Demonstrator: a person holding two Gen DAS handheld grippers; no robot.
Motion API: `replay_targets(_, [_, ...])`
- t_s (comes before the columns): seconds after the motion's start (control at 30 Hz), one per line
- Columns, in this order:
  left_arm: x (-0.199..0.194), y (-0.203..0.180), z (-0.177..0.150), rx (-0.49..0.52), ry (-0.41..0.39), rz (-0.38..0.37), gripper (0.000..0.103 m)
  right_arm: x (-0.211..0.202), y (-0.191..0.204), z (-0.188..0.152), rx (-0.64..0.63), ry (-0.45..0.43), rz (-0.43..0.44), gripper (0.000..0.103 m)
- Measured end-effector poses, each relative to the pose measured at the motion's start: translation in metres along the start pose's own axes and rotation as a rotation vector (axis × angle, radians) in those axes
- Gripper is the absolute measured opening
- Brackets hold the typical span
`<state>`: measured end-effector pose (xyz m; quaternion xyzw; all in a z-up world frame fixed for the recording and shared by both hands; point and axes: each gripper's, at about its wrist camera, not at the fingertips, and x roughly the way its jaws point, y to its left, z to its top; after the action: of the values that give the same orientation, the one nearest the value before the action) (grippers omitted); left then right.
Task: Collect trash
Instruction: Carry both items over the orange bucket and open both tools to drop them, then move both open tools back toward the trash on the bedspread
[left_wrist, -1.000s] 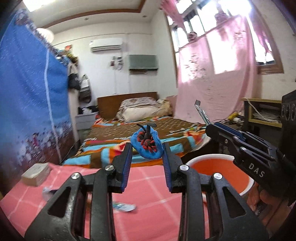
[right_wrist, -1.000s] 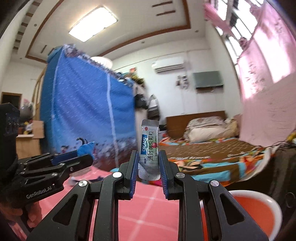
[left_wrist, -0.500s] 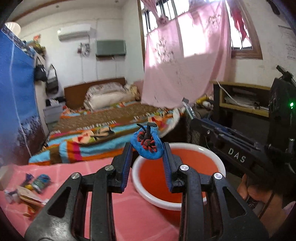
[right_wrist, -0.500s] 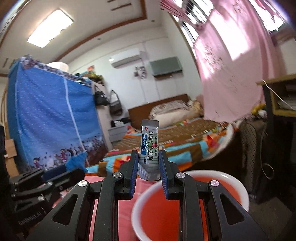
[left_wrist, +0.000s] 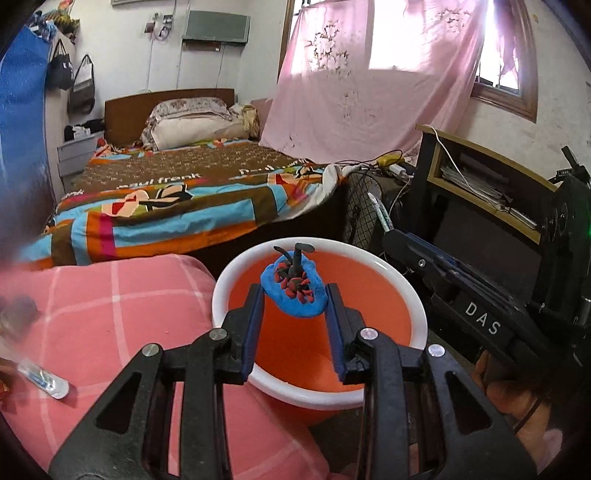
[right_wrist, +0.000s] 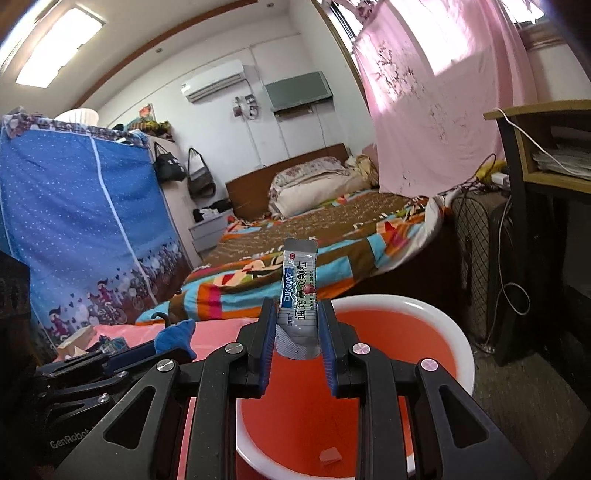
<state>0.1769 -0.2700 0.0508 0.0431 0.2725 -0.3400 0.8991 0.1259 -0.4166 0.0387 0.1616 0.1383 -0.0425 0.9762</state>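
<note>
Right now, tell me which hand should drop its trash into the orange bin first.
Probably left. The left gripper holds the blue clay lump directly over the orange bin. The right gripper holds its sachet nearer the bin's rim, so either would likely land.
</note>
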Motion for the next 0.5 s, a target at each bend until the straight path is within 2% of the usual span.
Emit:
replay_targets(0.3, [0.008, 0.001, -0.001, -0.016, 0.038, 0.001, 0.047, 0.007, -0.007, -0.002, 0.03, 0.055, -0.023, 0.022])
replay_targets(0.5, [0.002, 0.008, -0.003, -0.04, 0.017, 0.027, 0.051, 0.007, -0.007, -0.003, 0.04, 0.056, -0.027, 0.032])
